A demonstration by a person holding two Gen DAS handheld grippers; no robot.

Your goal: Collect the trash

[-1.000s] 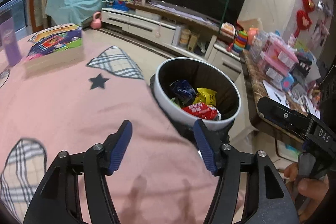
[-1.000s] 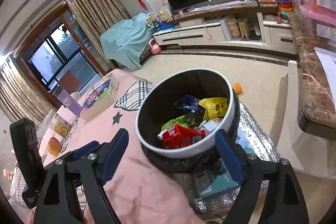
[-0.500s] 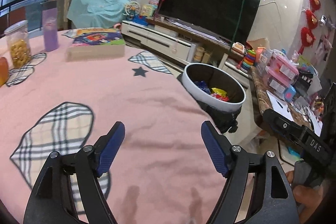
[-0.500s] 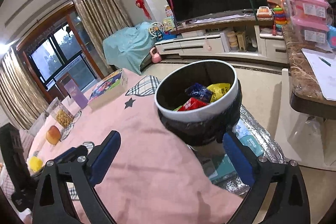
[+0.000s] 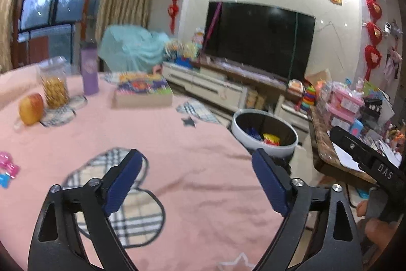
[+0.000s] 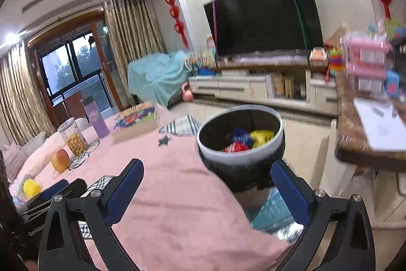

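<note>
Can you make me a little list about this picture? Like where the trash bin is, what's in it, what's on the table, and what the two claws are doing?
bin: round trash bin beside the table's edge
in bin: blue, yellow and red wrappers
table: pink tablecloth
on table: apple, snack jar, purple bottle, book, pink wrappers at far left
left claw: opening, nothing between
right claw: opening, nothing between

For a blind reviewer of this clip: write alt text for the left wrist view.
The left gripper, its blue-padded jaws opening with nothing between them, hangs over a pink tablecloth. Past the table's far edge stands a white-rimmed trash bin holding colourful wrappers. On the cloth sit a book, a purple bottle, a snack jar and an apple.
</note>
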